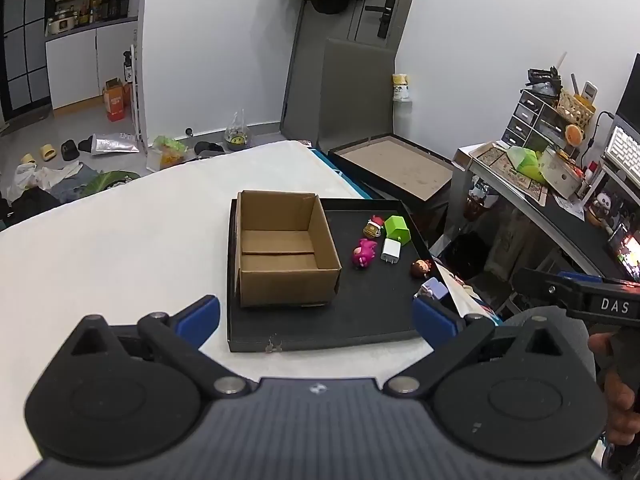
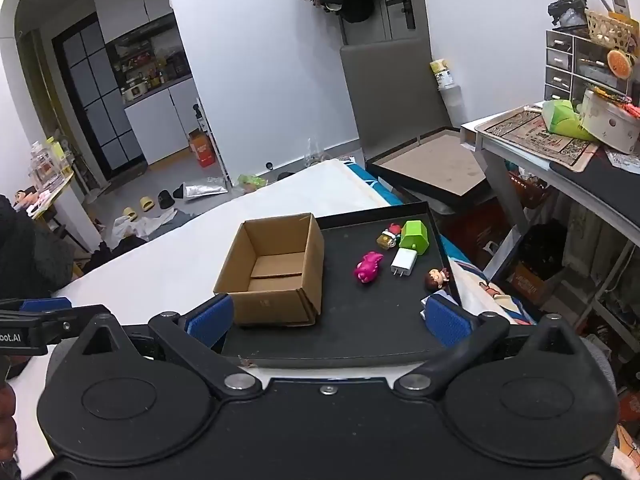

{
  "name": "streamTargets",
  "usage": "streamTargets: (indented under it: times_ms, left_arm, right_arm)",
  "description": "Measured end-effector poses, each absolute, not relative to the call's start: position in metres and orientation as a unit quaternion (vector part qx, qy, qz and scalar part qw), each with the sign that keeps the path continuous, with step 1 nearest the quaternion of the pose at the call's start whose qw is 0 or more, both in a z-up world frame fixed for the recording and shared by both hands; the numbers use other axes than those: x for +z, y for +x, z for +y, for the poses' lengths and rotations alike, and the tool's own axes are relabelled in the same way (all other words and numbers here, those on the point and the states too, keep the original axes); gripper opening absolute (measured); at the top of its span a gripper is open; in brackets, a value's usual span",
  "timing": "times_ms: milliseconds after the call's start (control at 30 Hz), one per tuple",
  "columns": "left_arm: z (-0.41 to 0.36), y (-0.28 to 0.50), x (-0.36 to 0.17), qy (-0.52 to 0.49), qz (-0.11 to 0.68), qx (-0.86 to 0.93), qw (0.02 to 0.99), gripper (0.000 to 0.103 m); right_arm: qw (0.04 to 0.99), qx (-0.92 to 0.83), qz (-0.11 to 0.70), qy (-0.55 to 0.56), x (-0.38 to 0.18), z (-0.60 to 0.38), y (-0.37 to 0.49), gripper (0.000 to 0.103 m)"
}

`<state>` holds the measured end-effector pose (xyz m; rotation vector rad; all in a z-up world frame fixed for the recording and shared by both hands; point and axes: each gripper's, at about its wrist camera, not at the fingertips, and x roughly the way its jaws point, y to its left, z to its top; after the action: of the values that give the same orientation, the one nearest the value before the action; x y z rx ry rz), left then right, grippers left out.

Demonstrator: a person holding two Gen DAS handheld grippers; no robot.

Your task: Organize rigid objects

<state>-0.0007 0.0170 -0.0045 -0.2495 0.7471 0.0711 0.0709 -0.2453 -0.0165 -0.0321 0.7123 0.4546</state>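
Note:
An open, empty cardboard box (image 1: 286, 248) (image 2: 276, 268) stands on the left part of a black tray (image 1: 352, 320) (image 2: 360, 320). To its right on the tray lie a pink toy (image 1: 363, 253) (image 2: 368, 267), a white charger (image 1: 390, 251) (image 2: 404, 263), a green block (image 1: 397, 229) (image 2: 415, 233), a small red-capped figure (image 1: 373, 225) (image 2: 389, 236), a brown-haired doll head (image 1: 421, 268) (image 2: 438, 278) and a lilac piece (image 1: 433, 289), half hidden. My left gripper (image 1: 316, 316) is open and empty before the tray. My right gripper (image 2: 328, 320) is open and empty, also before it.
The tray lies on a white bed surface (image 1: 120, 240) near its right edge. A second dark tray (image 1: 396, 168) lies on the floor beyond. A cluttered desk (image 1: 540, 176) stands at the right. Shoes and bags litter the floor at the far left.

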Motion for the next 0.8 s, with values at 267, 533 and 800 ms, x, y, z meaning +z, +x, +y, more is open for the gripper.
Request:
streamTargets:
  times_ms: [267, 533, 800]
  left_arm:
    - [0.003, -0.006, -0.001, -0.109, 0.361, 0.041, 0.925, 0.102]
    - [0.002, -0.007, 0.001, -0.104, 0.361, 0.037, 0.926, 0.102]
    - [-0.001, -0.008, 0.001, -0.101, 0.364, 0.035, 0.925, 0.102]
  right_arm:
    - [0.911, 0.222, 0.346, -0.019, -0.018, -0.242, 0.071, 0.103]
    - [0.914, 0.216, 0.343, -0.022, -0.015, -0.242, 0.070, 0.103]
    - [0.914, 0.217, 0.342, -0.018, -0.015, -0.245, 0.069, 0.103]
